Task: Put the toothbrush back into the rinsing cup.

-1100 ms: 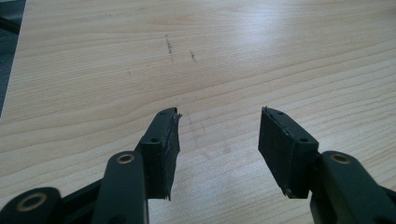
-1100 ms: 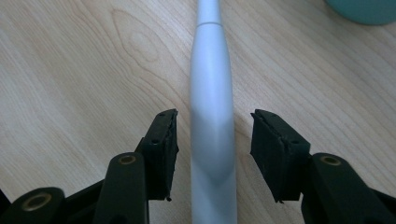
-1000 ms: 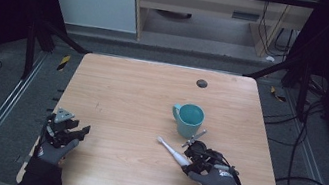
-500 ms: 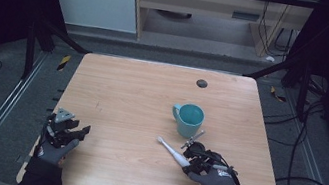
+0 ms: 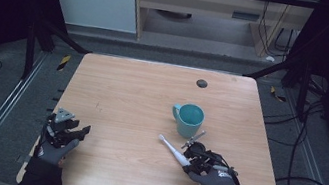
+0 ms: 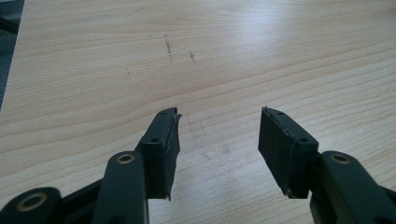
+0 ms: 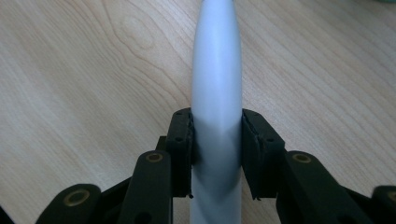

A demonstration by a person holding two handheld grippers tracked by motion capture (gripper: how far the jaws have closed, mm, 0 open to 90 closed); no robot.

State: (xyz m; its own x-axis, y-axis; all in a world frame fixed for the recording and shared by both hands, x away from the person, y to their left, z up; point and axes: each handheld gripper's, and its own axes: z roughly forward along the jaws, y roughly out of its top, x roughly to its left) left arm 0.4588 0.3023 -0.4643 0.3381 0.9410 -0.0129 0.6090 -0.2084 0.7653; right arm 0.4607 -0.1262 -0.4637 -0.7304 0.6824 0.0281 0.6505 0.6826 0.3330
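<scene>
Pale wooden table (image 5: 126,96) under both hands; the right gripper (image 7: 217,140) has just been closing and now its pads press either flank of the white toothbrush handle (image 7: 217,84), which runs straight ahead out of the jaws, long axis in line with them, head pointing away and to the left of the teal mug (image 5: 189,119) just beyond; the left gripper (image 6: 219,140) sits well apart, jaws wide, nothing between them; this pick-up looks like the right hand's job.

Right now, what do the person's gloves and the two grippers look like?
Both hands wear grey knit gloves over dark sleeves. The left gripper is black with a grey three-cornered plate on top; the right gripper is black, trailing a black cable. Jaws show brass-coloured pivots and ribbed black pads.
</scene>
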